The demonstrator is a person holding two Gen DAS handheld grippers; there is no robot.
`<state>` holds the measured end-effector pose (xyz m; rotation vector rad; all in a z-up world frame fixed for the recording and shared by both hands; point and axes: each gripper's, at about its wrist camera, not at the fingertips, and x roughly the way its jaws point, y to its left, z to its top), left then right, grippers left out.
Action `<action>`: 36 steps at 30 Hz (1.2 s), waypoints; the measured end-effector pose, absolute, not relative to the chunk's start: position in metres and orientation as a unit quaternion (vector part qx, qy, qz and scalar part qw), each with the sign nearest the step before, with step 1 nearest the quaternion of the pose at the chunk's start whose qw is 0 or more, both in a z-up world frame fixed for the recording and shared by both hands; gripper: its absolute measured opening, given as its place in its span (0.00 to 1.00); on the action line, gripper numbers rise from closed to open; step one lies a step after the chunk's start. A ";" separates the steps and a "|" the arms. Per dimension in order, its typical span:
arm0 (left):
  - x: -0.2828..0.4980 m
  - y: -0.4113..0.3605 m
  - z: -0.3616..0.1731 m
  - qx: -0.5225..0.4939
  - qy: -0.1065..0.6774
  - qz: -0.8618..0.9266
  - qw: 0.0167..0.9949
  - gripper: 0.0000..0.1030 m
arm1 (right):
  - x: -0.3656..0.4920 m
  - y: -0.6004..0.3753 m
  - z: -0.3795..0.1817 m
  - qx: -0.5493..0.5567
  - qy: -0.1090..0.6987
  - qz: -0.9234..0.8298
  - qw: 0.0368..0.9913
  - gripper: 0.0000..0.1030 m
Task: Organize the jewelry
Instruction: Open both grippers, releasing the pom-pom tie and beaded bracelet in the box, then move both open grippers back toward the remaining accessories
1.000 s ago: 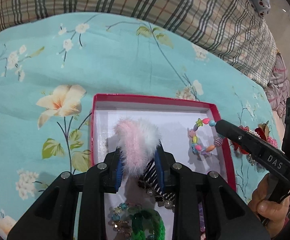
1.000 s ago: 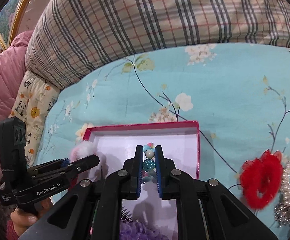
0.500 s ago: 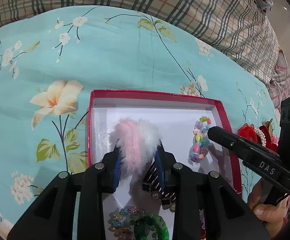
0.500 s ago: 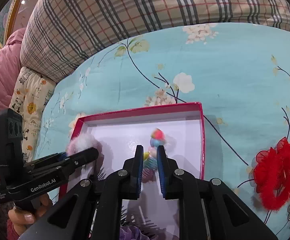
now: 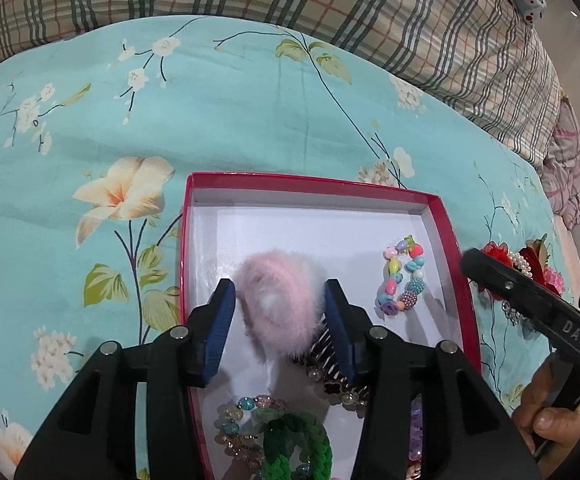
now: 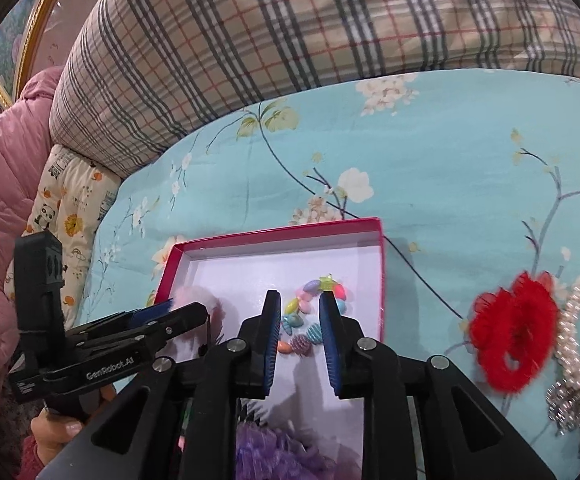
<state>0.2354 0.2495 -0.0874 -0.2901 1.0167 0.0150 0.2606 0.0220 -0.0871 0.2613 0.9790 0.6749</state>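
2 opening tools [image 5: 280,320] [image 6: 299,334], pink fluffy scrunchie [image 5: 278,304] and bead bracelet [image 6: 310,320] loose between their jaws.

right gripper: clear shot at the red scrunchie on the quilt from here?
Probably yes. The red scrunchie lies on the quilt outside the red box, nothing covering it; the right gripper is opening with nothing gripped.

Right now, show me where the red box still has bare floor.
The red box is bare along its far wall, beyond the pink fluffy scrunchie and beaded bracelet. The near end is crowded: hair comb, green scrunchie, bead strands.
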 end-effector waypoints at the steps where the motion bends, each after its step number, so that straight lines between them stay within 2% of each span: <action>1: 0.234 0.250 -0.085 -0.140 0.484 0.007 0.864 0.46 | 0.259 0.017 -0.086 0.124 0.459 0.314 0.822 0.22; 3: 0.231 0.249 -0.080 -0.141 0.478 0.008 0.867 0.49 | 0.255 0.006 -0.083 0.127 0.457 0.310 0.824 0.23; 11: 0.219 0.229 -0.054 -0.137 0.458 -0.009 0.878 0.50 | 0.237 -0.047 -0.076 0.136 0.451 0.282 0.836 0.28; 15: 0.212 0.214 -0.045 -0.138 0.451 -0.026 0.881 0.50 | 0.227 -0.072 -0.077 0.140 0.451 0.264 0.841 0.36; 19: 0.210 0.193 -0.038 -0.133 0.449 -0.047 0.882 0.50 | 0.217 -0.096 -0.082 0.145 0.453 0.247 0.844 0.36; 22: 0.208 0.178 -0.034 -0.129 0.449 -0.060 0.882 0.56 | 0.210 -0.114 -0.084 0.151 0.454 0.235 0.846 0.36; 36: 0.210 0.096 -0.028 -0.101 0.460 -0.131 0.872 0.56 | 0.182 -0.204 -0.072 0.166 0.431 0.168 0.871 0.36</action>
